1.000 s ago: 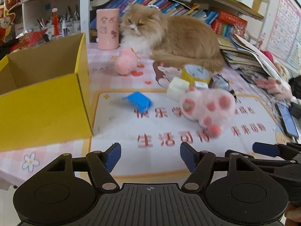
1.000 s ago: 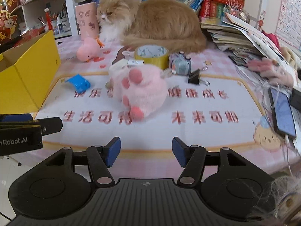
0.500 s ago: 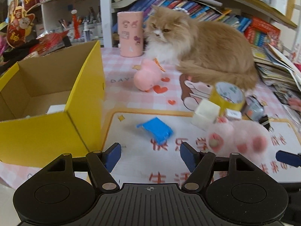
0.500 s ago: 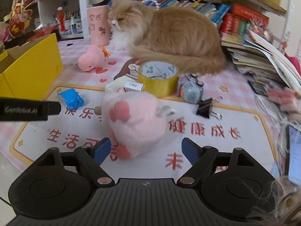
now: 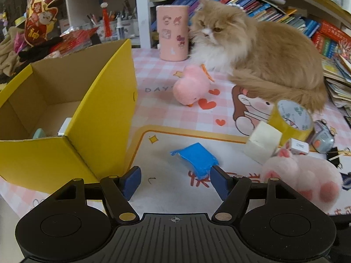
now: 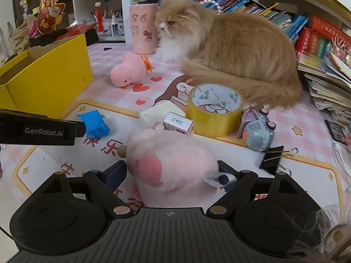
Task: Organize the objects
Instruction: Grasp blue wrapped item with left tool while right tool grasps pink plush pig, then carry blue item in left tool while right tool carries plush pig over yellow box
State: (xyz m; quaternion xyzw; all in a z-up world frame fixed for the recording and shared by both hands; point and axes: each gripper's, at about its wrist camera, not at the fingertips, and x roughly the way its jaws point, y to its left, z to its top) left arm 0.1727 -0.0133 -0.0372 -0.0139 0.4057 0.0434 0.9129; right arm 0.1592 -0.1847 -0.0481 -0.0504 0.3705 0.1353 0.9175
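My left gripper point(image 5: 175, 180) hovers open over the printed mat, and a crumpled blue piece point(image 5: 195, 160) lies just ahead of its right fingertip without touching it. To its left stands the open yellow box point(image 5: 54, 153) with a white item point(image 5: 64, 127) inside. The jaws of my right gripper point(image 6: 171, 176) are opening. They straddle a pink plush paw point(image 6: 173, 168), which lies loose on the mat. In the right wrist view, the left gripper's finger point(image 6: 39, 129) juts in from the left, next to the blue piece point(image 6: 95, 125).
An orange cat point(image 6: 230, 43) lies at the back beside a pink cup point(image 6: 143, 28). A pink chick plush point(image 6: 129, 72), yellow tape roll point(image 6: 215, 109), staples box point(image 6: 178, 123), pale block point(image 5: 262, 144), toy car point(image 6: 257, 134) and binder clip point(image 6: 273, 159) crowd the mat. Books point(image 6: 326, 76) are piled at the right.
Both grippers have moved forward over the mat. The right jaws have widened and now sit around the pink paw. The left gripper has closed in on the blue piece.
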